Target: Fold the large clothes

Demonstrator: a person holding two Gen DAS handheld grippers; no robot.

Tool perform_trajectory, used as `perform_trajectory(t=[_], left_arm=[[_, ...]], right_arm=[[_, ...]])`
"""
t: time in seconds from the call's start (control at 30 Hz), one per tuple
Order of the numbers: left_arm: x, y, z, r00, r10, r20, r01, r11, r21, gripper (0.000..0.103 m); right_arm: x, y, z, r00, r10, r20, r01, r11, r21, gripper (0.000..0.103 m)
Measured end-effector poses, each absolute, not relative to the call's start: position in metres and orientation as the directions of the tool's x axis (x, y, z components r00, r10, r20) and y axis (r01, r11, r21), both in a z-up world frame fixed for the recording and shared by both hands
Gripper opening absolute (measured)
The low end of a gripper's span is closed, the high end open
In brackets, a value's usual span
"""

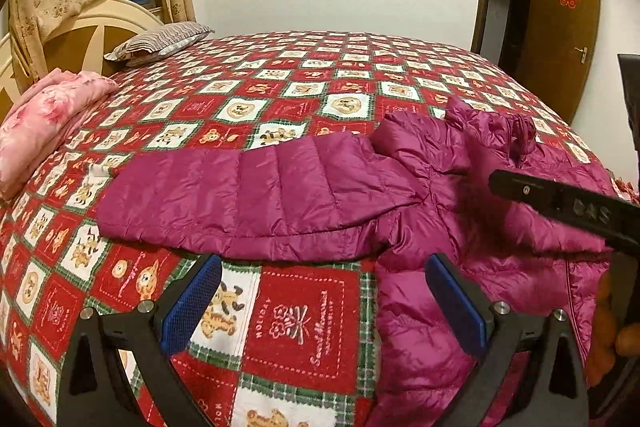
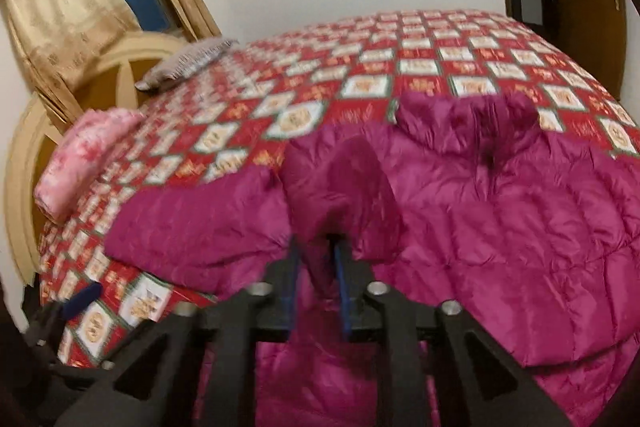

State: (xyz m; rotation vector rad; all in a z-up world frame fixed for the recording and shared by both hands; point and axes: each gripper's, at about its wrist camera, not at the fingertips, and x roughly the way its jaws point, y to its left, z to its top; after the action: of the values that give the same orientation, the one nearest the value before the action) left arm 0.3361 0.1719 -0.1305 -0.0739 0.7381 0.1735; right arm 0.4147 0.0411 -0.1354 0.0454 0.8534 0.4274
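Note:
A magenta puffer jacket (image 1: 460,195) lies on the bed, one sleeve (image 1: 248,195) stretched out to the left, collar at the far side. My left gripper (image 1: 324,291) is open and empty, low over the bedspread just in front of the sleeve and left of the jacket's body. My right gripper (image 2: 316,263) is shut on a fold of the jacket (image 2: 500,207) near the shoulder and lifts it into a peak. The right gripper's black body also shows in the left wrist view (image 1: 568,207) above the jacket.
The bed has a red checked bedspread (image 1: 304,331) with bear prints. A folded pink quilt (image 1: 48,123) and a striped pillow (image 1: 160,41) lie at the left by the cream headboard (image 1: 80,27). A brown door (image 1: 560,27) stands open at the right.

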Motion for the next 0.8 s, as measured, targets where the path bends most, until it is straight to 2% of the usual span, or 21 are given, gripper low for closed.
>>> perform_trajectory(t=[0.03, 0.07, 0.13, 0.27, 0.3, 0.4, 0.47, 0.57, 0.8], left_arm=[[0.339, 0.169, -0.129, 0.727, 0.131, -0.674, -0.179, 0.984, -0.002, 0.102], [0.342, 0.166, -0.127, 0.730, 0.128, -0.671, -0.174, 0.985, -0.002, 0.102], [0.349, 0.160, -0.123, 0.737, 0.115, -0.666, -0.162, 0.987, -0.008, 0.102], [0.369, 0.134, -0.105, 0.765, 0.087, -0.638, -0.117, 0.993, -0.005, 0.102], [0.374, 0.128, -0.102, 0.772, 0.085, -0.630, -0.108, 0.994, 0.001, 0.102], [0.396, 0.108, -0.093, 0.787, 0.091, -0.610, -0.097, 0.995, 0.022, 0.102], [0.416, 0.094, -0.091, 0.792, 0.081, -0.606, -0.087, 0.996, 0.019, 0.102], [0.443, 0.083, -0.101, 0.773, 0.114, -0.625, -0.122, 0.992, 0.030, 0.102], [0.488, 0.070, -0.157, 0.652, 0.179, -0.737, -0.192, 0.979, 0.067, 0.102]], right_arm=[[0.413, 0.040, -0.134, 0.585, 0.374, -0.719, -0.347, 0.917, 0.195, 0.071], [0.408, 0.037, -0.129, 0.614, 0.362, -0.701, -0.348, 0.922, 0.171, 0.075], [0.402, 0.032, -0.117, 0.654, 0.340, -0.676, -0.354, 0.927, 0.123, 0.075], [0.399, 0.011, -0.097, 0.743, 0.208, -0.636, -0.281, 0.960, -0.013, 0.075], [0.399, 0.006, -0.095, 0.756, 0.184, -0.628, -0.265, 0.964, -0.036, 0.073], [0.404, -0.022, -0.090, 0.792, 0.060, -0.607, -0.167, 0.978, -0.122, 0.052], [0.413, -0.050, -0.090, 0.787, -0.004, -0.617, -0.085, 0.990, -0.115, 0.043], [0.423, -0.084, -0.094, 0.777, -0.050, -0.628, -0.016, 0.995, -0.100, 0.041], [0.437, -0.127, -0.115, 0.743, -0.132, -0.656, 0.050, 0.989, -0.143, 0.041]])
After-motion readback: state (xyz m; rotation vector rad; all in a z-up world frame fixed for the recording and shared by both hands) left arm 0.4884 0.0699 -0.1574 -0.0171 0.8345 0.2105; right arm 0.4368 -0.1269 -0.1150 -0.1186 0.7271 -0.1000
